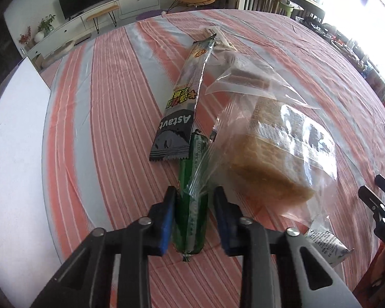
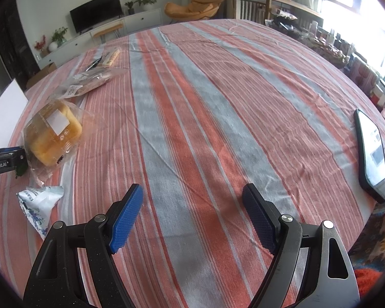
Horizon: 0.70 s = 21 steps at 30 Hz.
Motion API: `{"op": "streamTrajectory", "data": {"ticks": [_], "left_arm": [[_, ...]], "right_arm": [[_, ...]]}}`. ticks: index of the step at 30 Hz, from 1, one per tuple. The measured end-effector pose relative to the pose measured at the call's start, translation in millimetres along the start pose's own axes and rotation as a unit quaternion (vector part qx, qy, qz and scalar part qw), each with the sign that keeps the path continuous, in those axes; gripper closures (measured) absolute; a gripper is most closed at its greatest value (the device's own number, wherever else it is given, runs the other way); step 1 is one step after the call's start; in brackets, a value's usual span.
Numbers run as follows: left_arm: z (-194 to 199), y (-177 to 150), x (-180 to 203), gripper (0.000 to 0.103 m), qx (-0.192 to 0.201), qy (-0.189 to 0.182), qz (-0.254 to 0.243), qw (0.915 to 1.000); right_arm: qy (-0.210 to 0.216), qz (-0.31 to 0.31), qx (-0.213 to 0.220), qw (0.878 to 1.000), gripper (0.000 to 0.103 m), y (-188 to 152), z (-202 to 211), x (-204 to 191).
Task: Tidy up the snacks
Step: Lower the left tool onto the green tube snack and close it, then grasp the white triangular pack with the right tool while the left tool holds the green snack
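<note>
My left gripper (image 1: 195,191) is shut on a green snack stick (image 1: 191,220) that lies on the striped tablecloth (image 1: 102,128). The corner of a clear bag with a bread loaf (image 1: 269,159) drapes over the stick between the jaws. A long black snack packet (image 1: 182,107) lies just beyond, and a clear packet of brown wafers (image 1: 243,79) behind the bread. My right gripper (image 2: 192,187) hovers open over bare cloth with nothing between its pads. From there the bread bag (image 2: 52,133) is at the far left, with a small white-and-blue packet (image 2: 42,201) nearer.
A phone (image 2: 372,154) lies screen up near the table's right edge. A white board (image 1: 15,141) stands along the left side. More packets (image 2: 110,56) rest at the far left of the table. Chairs and a TV cabinet stand past the far edge.
</note>
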<state>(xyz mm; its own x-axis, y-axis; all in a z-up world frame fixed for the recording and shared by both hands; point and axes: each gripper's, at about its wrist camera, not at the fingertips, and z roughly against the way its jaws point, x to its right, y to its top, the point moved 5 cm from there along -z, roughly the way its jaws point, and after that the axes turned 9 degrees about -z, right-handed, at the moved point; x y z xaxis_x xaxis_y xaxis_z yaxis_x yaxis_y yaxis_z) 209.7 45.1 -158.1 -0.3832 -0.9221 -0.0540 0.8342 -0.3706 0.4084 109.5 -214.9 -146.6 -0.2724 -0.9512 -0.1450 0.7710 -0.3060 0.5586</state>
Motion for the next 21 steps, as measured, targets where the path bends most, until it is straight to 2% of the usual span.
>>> {"op": "streamTrajectory", "data": {"ticks": [8,14,21], "left_arm": [[23.3,-42.4,-1.1,0.080,-0.004,-0.018,0.068,0.9975],[46.7,-65.2,5.0,0.080,0.010,-0.034,0.085,0.9958],[59.0,-69.7,8.9,0.080,0.021,-0.043,0.092,0.9946]], "right_arm": [[0.003,-0.003,0.000,1.000,0.020,0.2,-0.5,-0.2],[0.002,-0.003,0.000,1.000,0.020,1.0,0.0,0.5],[0.008,-0.008,0.000,1.000,0.020,0.5,0.9,1.2]]}}
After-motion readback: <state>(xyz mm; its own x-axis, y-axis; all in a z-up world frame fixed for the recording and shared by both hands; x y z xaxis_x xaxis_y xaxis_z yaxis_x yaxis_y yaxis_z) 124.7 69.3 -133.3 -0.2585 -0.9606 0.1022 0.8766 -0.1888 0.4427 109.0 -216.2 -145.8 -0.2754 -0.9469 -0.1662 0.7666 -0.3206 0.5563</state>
